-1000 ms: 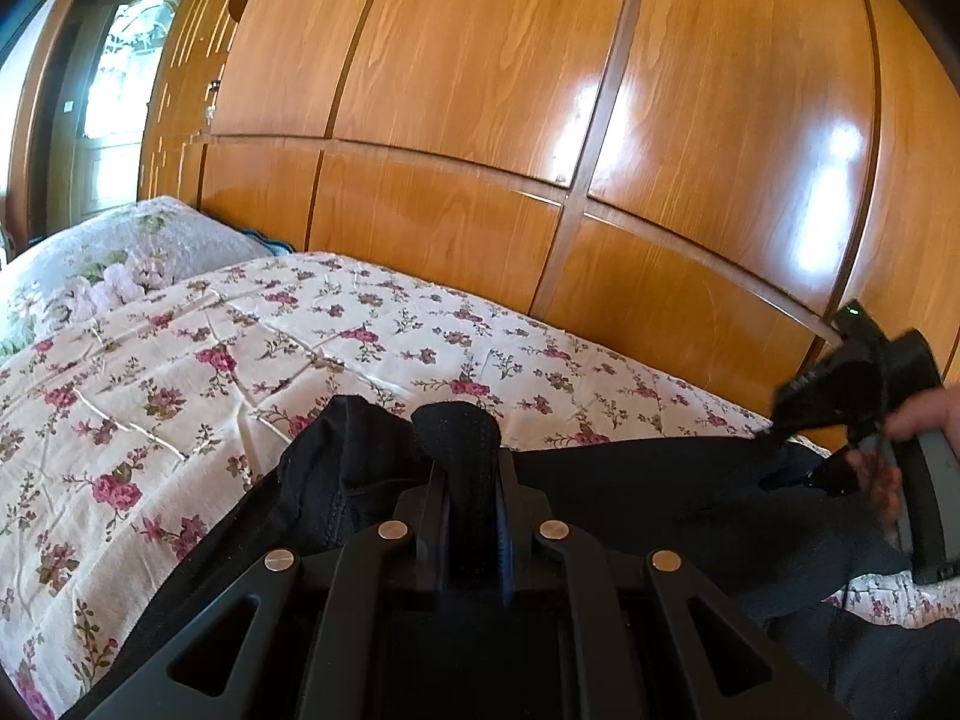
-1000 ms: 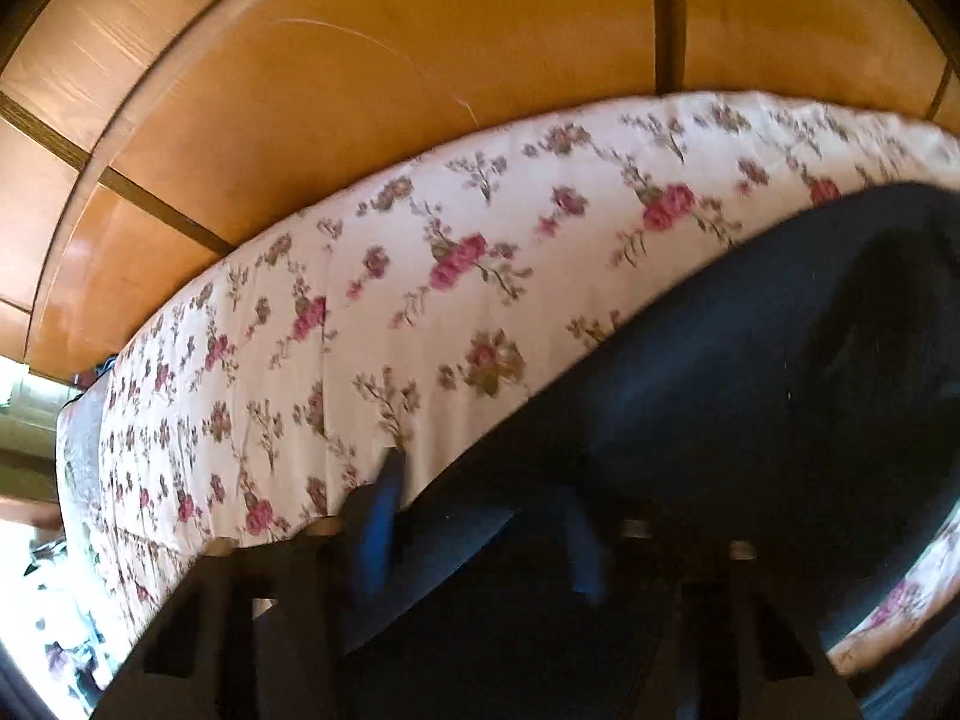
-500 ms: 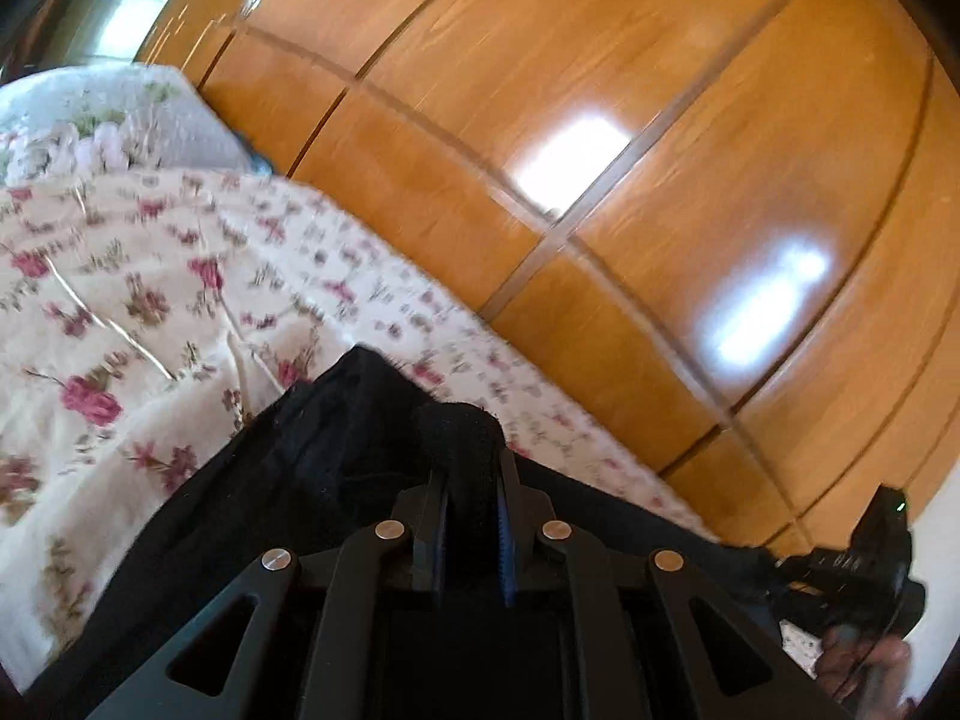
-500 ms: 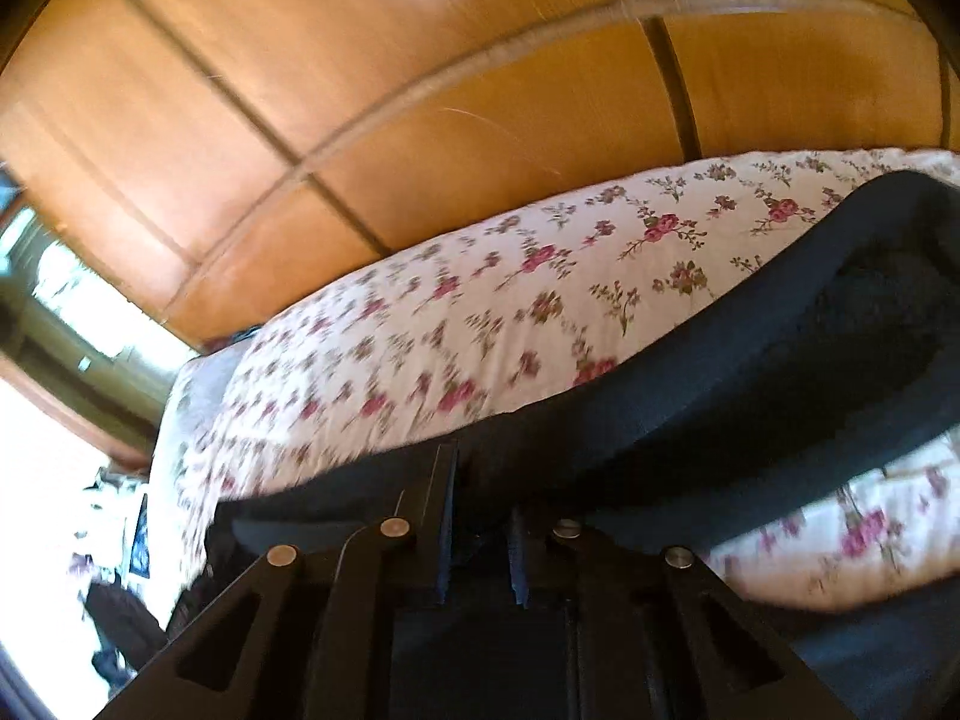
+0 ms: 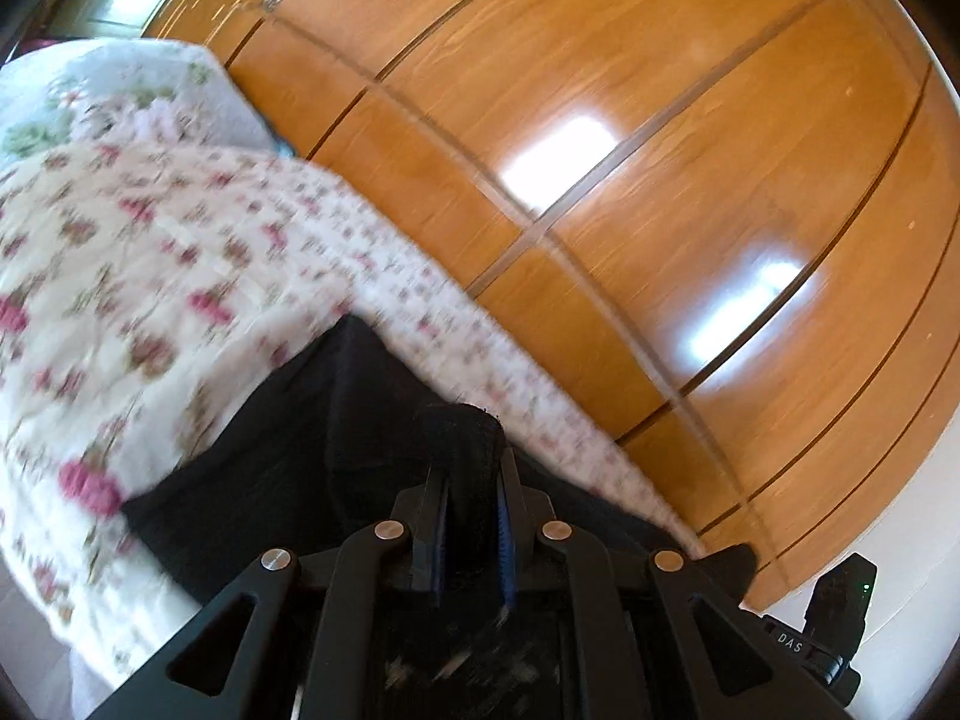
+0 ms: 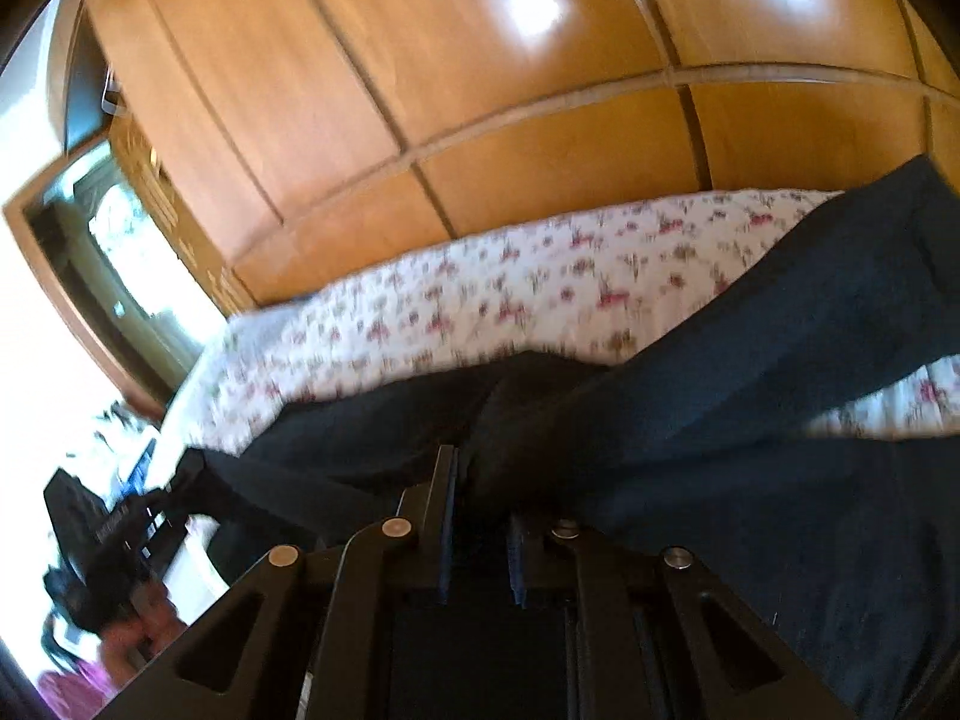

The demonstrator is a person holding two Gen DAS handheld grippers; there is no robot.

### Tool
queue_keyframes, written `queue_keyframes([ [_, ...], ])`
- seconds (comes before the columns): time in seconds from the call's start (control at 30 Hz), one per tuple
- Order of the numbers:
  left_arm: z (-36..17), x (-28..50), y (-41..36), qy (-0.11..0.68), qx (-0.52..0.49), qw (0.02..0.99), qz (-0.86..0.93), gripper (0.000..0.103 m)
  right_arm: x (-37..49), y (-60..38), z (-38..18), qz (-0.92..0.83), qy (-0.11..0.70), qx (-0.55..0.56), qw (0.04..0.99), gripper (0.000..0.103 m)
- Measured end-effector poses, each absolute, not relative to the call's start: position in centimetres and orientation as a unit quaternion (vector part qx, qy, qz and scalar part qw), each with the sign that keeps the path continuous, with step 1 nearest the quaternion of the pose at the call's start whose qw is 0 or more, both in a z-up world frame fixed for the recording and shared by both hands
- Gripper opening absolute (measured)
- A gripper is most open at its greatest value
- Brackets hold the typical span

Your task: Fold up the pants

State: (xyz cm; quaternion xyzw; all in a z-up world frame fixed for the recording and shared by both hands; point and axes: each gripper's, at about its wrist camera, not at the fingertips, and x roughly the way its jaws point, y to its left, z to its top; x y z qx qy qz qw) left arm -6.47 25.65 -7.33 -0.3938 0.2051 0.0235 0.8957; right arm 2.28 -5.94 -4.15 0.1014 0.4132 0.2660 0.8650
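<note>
— Gripping the pants (image 5: 282, 468) with both tools, weren't we?

— We were. Our left gripper (image 5: 471, 516) had its jaws pinched narrow on a bunched fold of the black cloth, which stuck up between the fingers (image 5: 433, 516).

— And the right one?

— Our right gripper (image 6: 480, 534) was clamped on the same pants (image 6: 750, 420) too, with dark fabric wedged between its blue-lined pads and draping over its right finger.

— Where did the garment lie?

— We saw it stretched across the near edge of the bed (image 5: 150, 276), over the floral bedspread (image 6: 480, 300). From the right wrist view one leg ran up toward the right end of the bed, and another strip hung leftward to the other tool.

— What stood behind?

— We faced the glossy wooden wardrobe (image 5: 630, 138) along the bed's far edge, with a floral pillow (image 5: 90, 96) at the far left corner. Both views were blurred, so we couldn't make out seams or a waistband.
</note>
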Motion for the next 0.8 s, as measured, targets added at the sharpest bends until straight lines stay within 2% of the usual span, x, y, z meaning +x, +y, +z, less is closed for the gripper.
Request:
queue_keyframes([
  [0.03,-7.8,-6.7,25.6,0.214,-0.396,0.892,0.028,0.017,2.1,-5.9,-4.9,0.264,0.419,0.096,0.863,0.014],
  [0.1,-8.6,-7.2,25.6,0.229,-0.407,0.883,0.038,0.032,1.9,-6.0,-6.4,0.258,0.43,0.093,0.86,0.014],
  [0.23,-8.8,-8.3,25.7,0.231,-0.434,0.871,0.026,0.047,2.4,-7.1,-8.2,0.251,0.445,0.127,0.85,0.016],
  [0.3,-8.6,-8.7,25.7,0.236,-0.441,0.866,0.016,0.063,2.2,-7.6,-8.2,0.258,0.44,0.141,0.848,0.017],
  [0.37,-8.8,-9.1,25.7,0.242,-0.467,0.851,-0.001,0.072,1.9,-8.1,-8.2,0.261,0.439,0.147,0.847,0.025],
  [0.43,-9.5,-9.3,25.8,0.255,-0.502,0.826,-0.014,0.076,1.8,-8.8,-8.2,0.257,0.438,0.158,0.847,0.051],
  [0.47,-9.7,-9.3,25.7,0.263,-0.515,0.816,-0.015,0.077,1.8,-9.3,-8.2,0.254,0.436,0.168,0.847,0.057],
  [0.6,-10.0,-9.5,25.8,0.271,-0.552,0.789,-0.007,0.076,2.0,-11.0,-8.0,0.228,0.432,0.201,0.849,0.059],
  [0.67,-10.1,-9.6,25.8,0.279,-0.557,0.782,0.0,0.073,2.5,-12.1,-7.9,0.217,0.428,0.22,0.849,0.059],
  [0.73,-10.2,-9.4,25.6,0.298,-0.547,0.782,0.016,0.056,3.3,-12.8,-7.9,0.201,0.43,0.229,0.85,0.059],
  [0.77,-10.2,-9.3,25.4,0.315,-0.53,0.787,0.026,0.038,3.8,-13.2,-7.9,0.193,0.431,0.238,0.849,0.059],
  [0.8,-10.1,-9.1,25.2,0.332,-0.51,0.793,0.037,0.026,4.1,-13.4,-7.9,0.188,0.433,0.243,0.847,0.059],
])
